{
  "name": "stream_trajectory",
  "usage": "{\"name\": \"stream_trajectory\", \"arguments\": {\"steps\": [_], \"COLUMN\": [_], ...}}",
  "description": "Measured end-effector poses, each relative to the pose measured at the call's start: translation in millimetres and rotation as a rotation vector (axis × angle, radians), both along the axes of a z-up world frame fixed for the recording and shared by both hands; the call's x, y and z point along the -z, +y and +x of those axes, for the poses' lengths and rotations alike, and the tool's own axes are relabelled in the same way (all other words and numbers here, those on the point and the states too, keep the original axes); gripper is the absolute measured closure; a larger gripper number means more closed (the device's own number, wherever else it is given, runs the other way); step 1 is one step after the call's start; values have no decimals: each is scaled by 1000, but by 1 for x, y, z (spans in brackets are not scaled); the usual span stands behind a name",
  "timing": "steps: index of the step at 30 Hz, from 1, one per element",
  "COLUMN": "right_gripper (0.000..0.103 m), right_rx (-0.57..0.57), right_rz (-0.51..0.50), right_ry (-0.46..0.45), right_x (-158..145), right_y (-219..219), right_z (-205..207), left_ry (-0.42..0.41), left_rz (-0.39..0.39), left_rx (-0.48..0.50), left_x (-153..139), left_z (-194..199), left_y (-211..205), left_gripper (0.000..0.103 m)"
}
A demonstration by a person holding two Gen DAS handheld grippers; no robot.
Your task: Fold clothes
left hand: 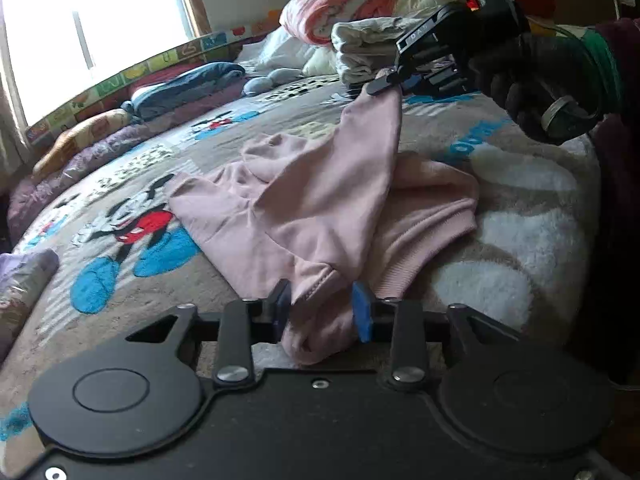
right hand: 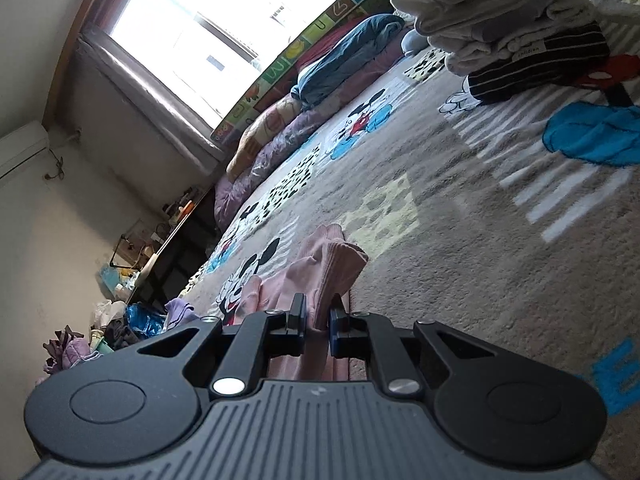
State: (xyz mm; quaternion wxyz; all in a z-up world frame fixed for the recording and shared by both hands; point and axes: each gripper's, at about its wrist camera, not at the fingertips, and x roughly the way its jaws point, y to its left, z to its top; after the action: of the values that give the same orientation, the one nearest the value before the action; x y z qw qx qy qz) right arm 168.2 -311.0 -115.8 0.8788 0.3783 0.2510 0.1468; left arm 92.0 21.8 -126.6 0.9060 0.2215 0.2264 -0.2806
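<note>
The pink garment (left hand: 320, 208) is spread on the cartoon-print blanket (left hand: 132, 280) of the bed, near the front edge. One ribbed cuff end is pinched and lifted by the right claw (left hand: 390, 80), whose jaws are closed tight on the fabric. In the right wrist view the same cloth (right hand: 320, 280) is seen clamped between the pads of the right claw (right hand: 318, 316). The left claw (left hand: 322, 310) has a hemmed corner sitting between its jaws. They look only partly closed, so a firm grip can't really be confirmed there.

For the step in hand, probably a sleeve being carried across the body. The lifted end should be kept taut and laid down flat, not dropped in a bunch. The near corner should be held low as an anchor so the body isn't dragged along.

The long axis seems to run from the near hem diagonally away toward the far right. The raised sleeve points up and right toward the stack of folded clothes (left hand: 364, 52).
</note>
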Motion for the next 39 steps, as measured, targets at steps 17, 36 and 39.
{"name": "stream_trajectory", "arguments": {"steps": [17, 36, 39], "right_gripper": [90, 90, 90], "right_rx": [16, -37, -44], "right_rz": [-38, -111, -105], "right_ry": [72, 74, 67], "right_x": [-12, -56, -62], "right_y": [3, 27, 33], "right_z": [21, 39, 43], "left_ry": [24, 202, 227], "left_rz": [-143, -121, -132], "left_rx": [73, 118, 133], "left_x": [-35, 0, 2], "left_z": [3, 39, 40], "left_y": [48, 4, 9], "left_gripper": [91, 92, 87]}}
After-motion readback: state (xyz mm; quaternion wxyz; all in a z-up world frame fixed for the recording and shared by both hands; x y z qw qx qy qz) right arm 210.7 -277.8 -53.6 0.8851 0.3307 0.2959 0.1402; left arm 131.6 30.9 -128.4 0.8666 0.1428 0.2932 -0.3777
